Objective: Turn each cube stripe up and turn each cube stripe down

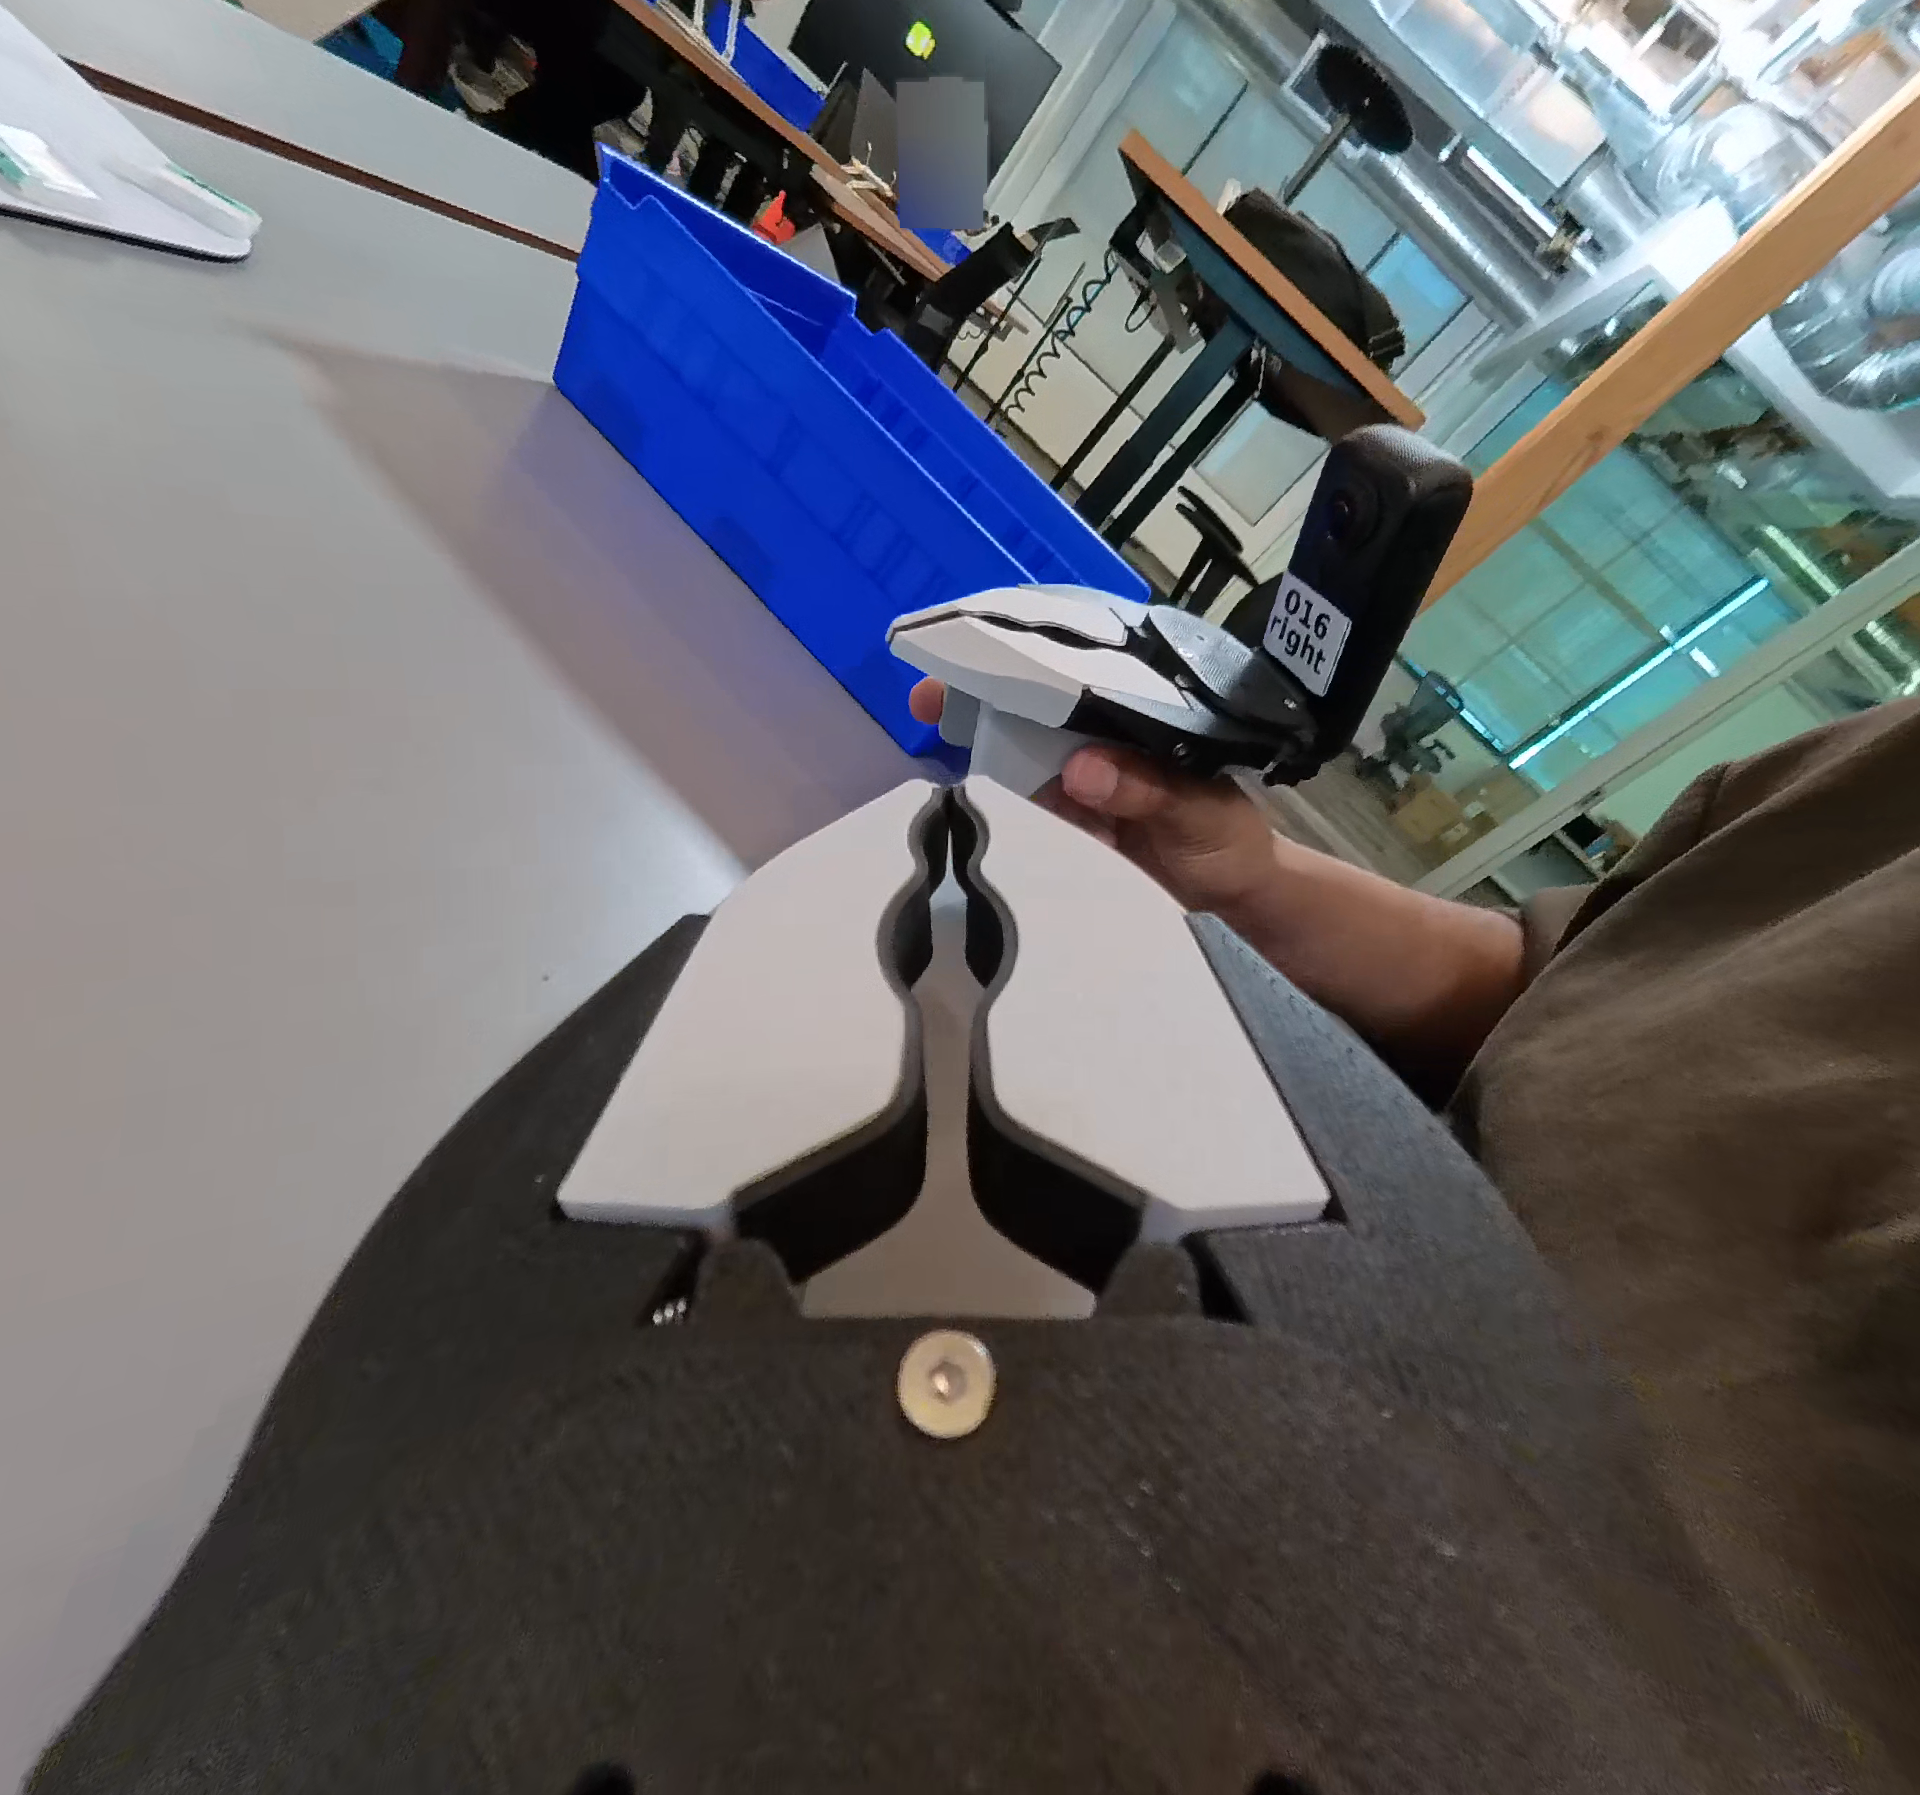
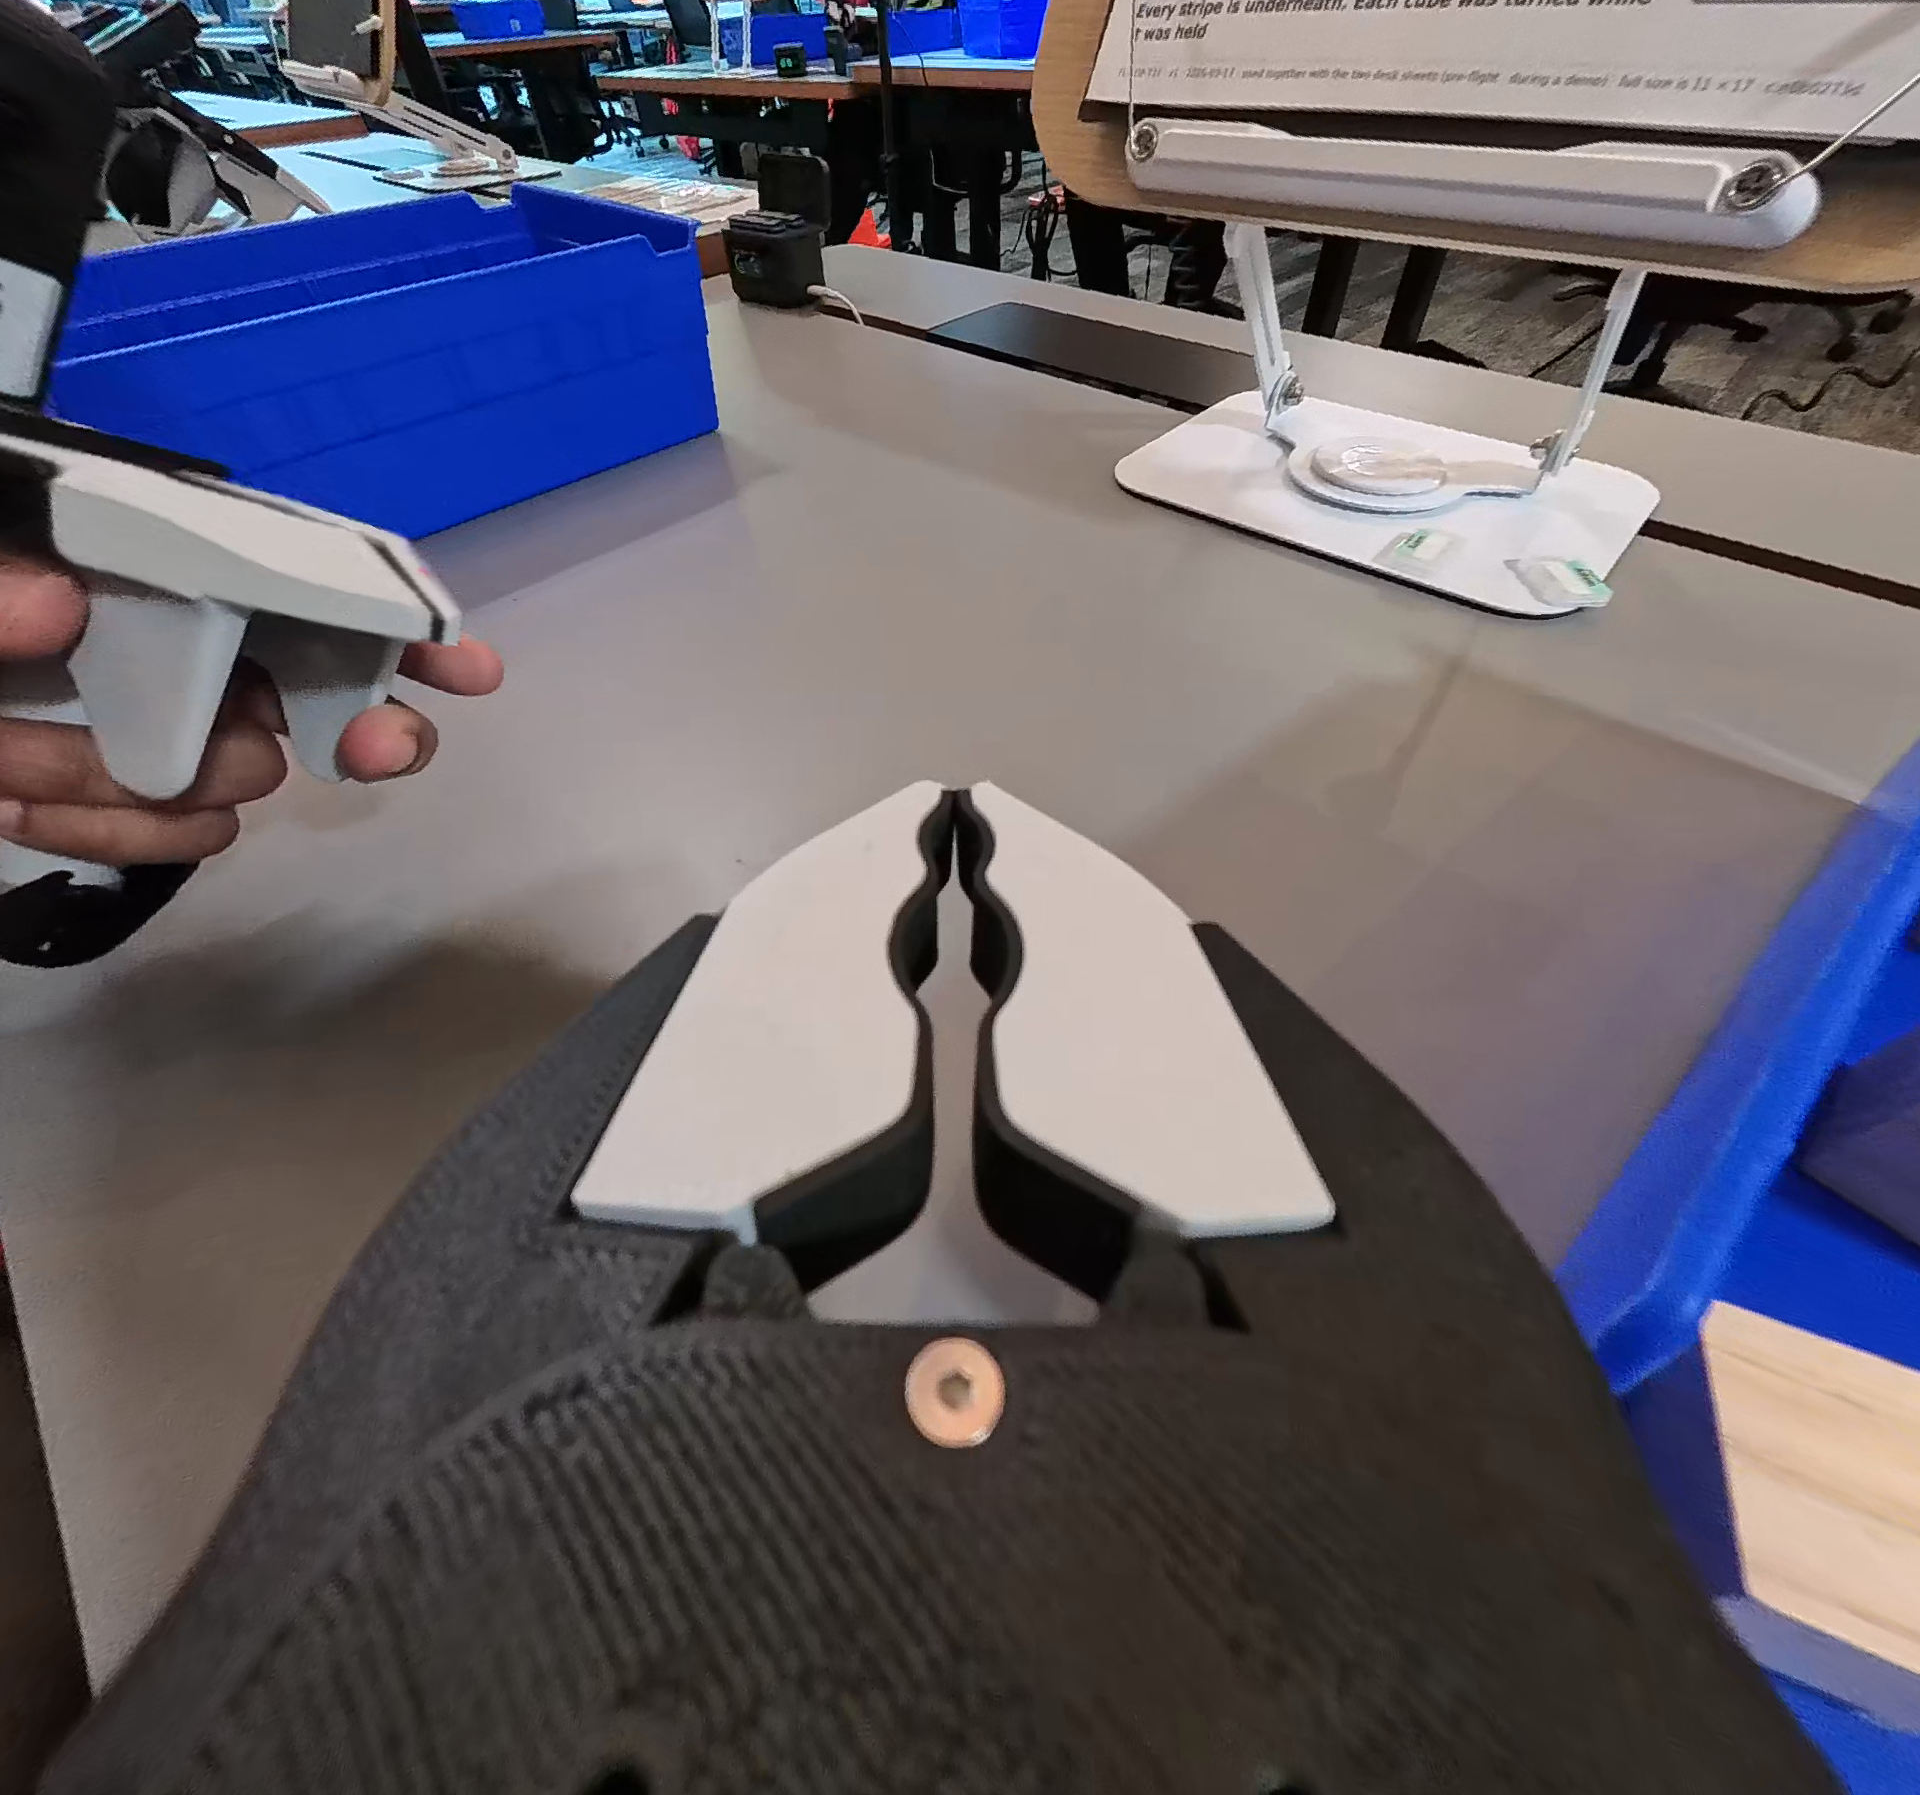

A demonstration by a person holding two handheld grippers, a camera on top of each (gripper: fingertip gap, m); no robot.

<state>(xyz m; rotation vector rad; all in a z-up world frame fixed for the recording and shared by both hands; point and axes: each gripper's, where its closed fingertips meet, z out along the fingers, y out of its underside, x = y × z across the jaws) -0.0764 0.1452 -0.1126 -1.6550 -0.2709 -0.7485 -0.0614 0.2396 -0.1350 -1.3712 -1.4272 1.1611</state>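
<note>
Two hand-held two-finger claws are in view, and both are pressed together with nothing between their tips: the left gripper (image 1: 948,795) and the right gripper (image 2: 954,795), each with pale grey fingers on a black body.

The landmark for the next move is the bright blue plastic bin (image 2: 1756,1101) at the right edge of the right wrist view. Inside it, against the near wall, lies a pale block of light wood (image 2: 1818,1465), which I take to be one of the task's cubes. Only one plain face shows, so I cannot tell where its stripe is or whether more cubes lie farther in.

The right gripper hangs just beside this bin, on its left and outside the wall, pointing past it across the flat grey tabletop (image 2: 935,602), not into it. The left gripper is farther from the bin, on the far side of the right one.

In my judgement no cube has yet been picked up. The right gripper is the nearer one, so the first reach looks like its job: swing right over the bin wall and spread the fingers before going down.

A second blue plastic bin (image 2: 384,343) sits well apart from the landmark, across the table beyond the left gripper. A white metal document stand (image 2: 1382,488) stands beyond the landmark bin.
</note>
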